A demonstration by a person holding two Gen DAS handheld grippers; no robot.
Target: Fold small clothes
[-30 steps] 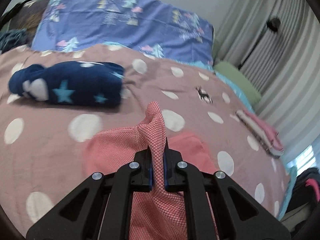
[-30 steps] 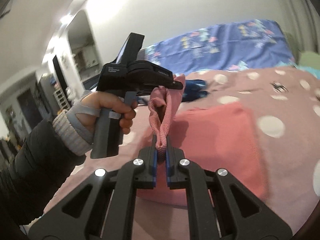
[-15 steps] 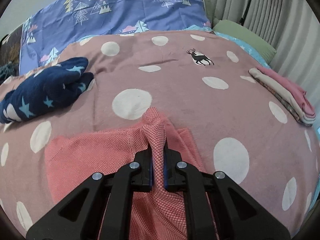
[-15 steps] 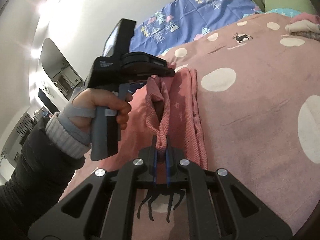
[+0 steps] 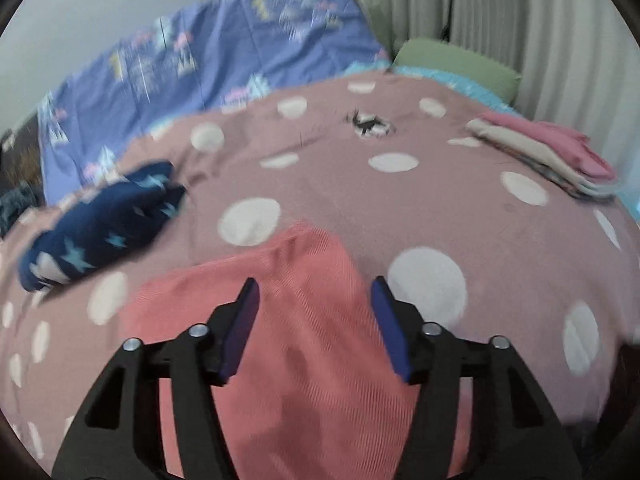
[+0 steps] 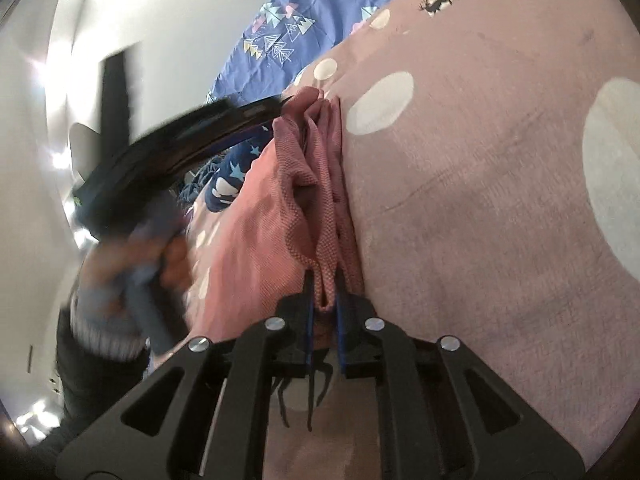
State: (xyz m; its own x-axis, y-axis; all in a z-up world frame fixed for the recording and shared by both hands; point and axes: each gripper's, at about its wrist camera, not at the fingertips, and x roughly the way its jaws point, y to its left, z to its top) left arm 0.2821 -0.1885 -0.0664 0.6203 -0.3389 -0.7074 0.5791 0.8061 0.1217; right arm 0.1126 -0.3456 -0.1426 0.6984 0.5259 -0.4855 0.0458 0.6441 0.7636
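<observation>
A coral-red knitted garment (image 5: pixel 304 320) lies folded on the dotted mauve bedspread (image 5: pixel 460 204). My left gripper (image 5: pixel 314 294) hovers just over it. Its jaws are opening wide, the cloth lies below them and the blue pads touch nothing. In the right wrist view the garment's bunched edge (image 6: pixel 308 184) runs up from my right gripper (image 6: pixel 323 298). That gripper's pads still pinch a fold of the garment while its jaws begin opening. A person's hand (image 6: pixel 132 264) holds the blurred left gripper (image 6: pixel 280 102) above the garment's far end.
A navy star-print garment (image 5: pixel 104 224) lies rumpled at the left. A stack of folded clothes (image 5: pixel 552 152) sits at the right edge of the bed. A blue patterned duvet (image 5: pixel 224 68), a green pillow (image 5: pixel 456 64) and curtains (image 5: pixel 520 12) are behind.
The left gripper has let go of the coral garment and spread its jaws, and the cloth has dropped flat. Both hands have sunk toward the bed and rolled. The right still pinches its fold.
</observation>
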